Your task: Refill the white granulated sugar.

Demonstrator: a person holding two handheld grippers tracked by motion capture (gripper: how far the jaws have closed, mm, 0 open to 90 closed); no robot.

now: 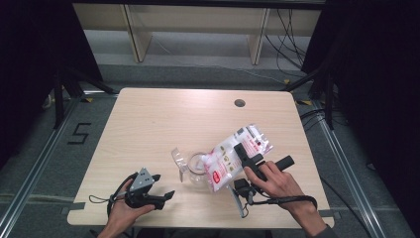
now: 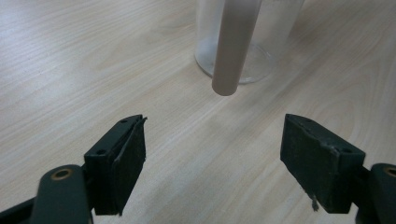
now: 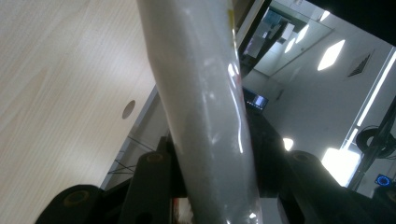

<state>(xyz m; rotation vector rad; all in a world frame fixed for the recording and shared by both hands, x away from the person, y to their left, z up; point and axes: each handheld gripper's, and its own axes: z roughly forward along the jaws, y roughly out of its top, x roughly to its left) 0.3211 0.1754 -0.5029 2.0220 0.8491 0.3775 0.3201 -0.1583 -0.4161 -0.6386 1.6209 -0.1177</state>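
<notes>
Bag (image 1: 235, 154) of white granular material, clear plastic with red label marks, is held tilted above the table (image 1: 148, 124), right of the table's middle and nearer the front edge than the back. Its lower end hangs over the mouth of a clear glass jar (image 1: 194, 171), which stands upright on the tabletop just left of the bag; whether the bag touches the jar's rim cannot be told. The right gripper (image 1: 246, 154) is clamped on the bag, its black jaws closed on either side of the plastic; in the right gripper view the bag (image 3: 205, 121) rises as a pale, glossy column pinched between the two jaws. The person's right hand (image 1: 275, 184) holds this gripper near the front right part of the table. A clear plastic lid (image 1: 177, 156) leans beside the jar on its left, toward the table's centre. The left gripper (image 1: 151, 191) sits low near the front left edge, held in the person's left hand (image 1: 124, 210), well apart from the jar. Its jaws stand wide apart with nothing between them. In the left gripper view the jar's base (image 2: 233, 65) shows ahead on the wood grain, with a pale tube-like shape (image 2: 231, 51) in front of it; what this is cannot be told.
</notes>
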